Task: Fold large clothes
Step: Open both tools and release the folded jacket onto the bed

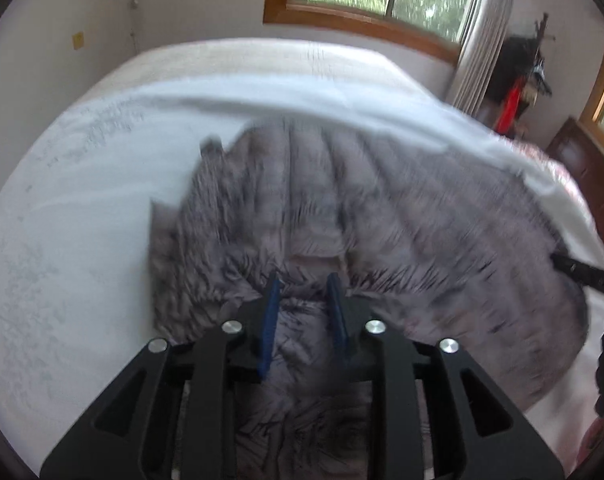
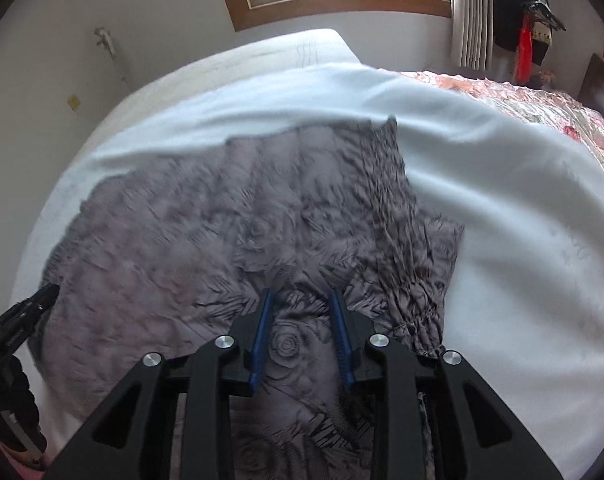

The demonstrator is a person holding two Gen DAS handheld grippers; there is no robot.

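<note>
Left wrist view showed the left gripper (image 1: pixel 303 284) with its blue fingers (image 1: pixel 270 320) slightly parted over the grey garment (image 1: pixel 341 200), nothing pinched between them. Right wrist view showed the right gripper (image 2: pixel 300 300) likewise a little open, its tips just above the cloth. The garment (image 2: pixel 222 220) lay spread at mid-frame on a white sheet (image 2: pixel 501 200), a thin, crinkled fabric printed with roses, pleated toward one edge. Only the right view revealed a pink floral quilt (image 2: pixel 521 100) at upper right.
</note>
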